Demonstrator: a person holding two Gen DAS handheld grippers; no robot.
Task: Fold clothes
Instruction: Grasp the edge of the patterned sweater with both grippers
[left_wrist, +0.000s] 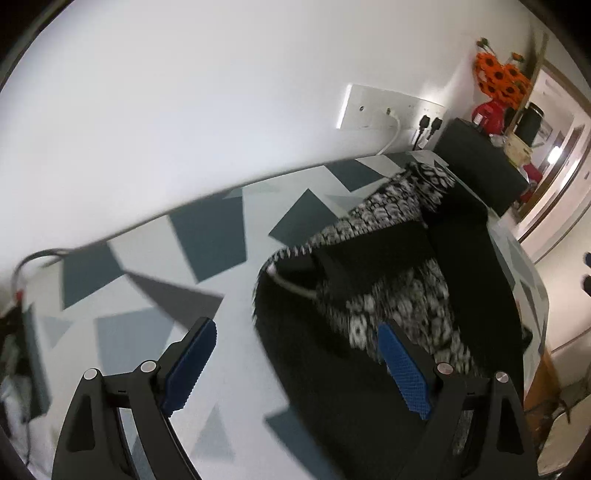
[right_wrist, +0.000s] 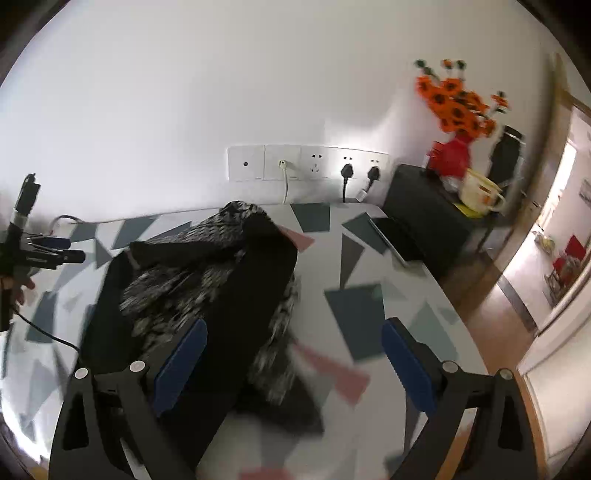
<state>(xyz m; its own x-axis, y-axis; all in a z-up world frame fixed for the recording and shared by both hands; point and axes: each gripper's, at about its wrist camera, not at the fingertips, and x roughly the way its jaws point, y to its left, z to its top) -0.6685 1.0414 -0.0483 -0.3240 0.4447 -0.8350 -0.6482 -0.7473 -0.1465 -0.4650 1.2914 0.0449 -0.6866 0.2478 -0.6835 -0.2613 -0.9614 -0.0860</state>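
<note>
while blurred, both claws wide apart, empty, above garment (left_wrist: 388, 280).

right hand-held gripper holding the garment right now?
No: in the right wrist view the right hand-held gripper has its jaws wide apart above the black patterned garment, with nothing clamped between the blue pads.

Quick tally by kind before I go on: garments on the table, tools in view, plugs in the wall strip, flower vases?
Garments: 1, a black and patterned garment crumpled on the table
Tools: 2, left tool and right tool, both open and empty
Plugs in the socket strip: 3
Flower vases: 1, red vase
Total: 7
</note>
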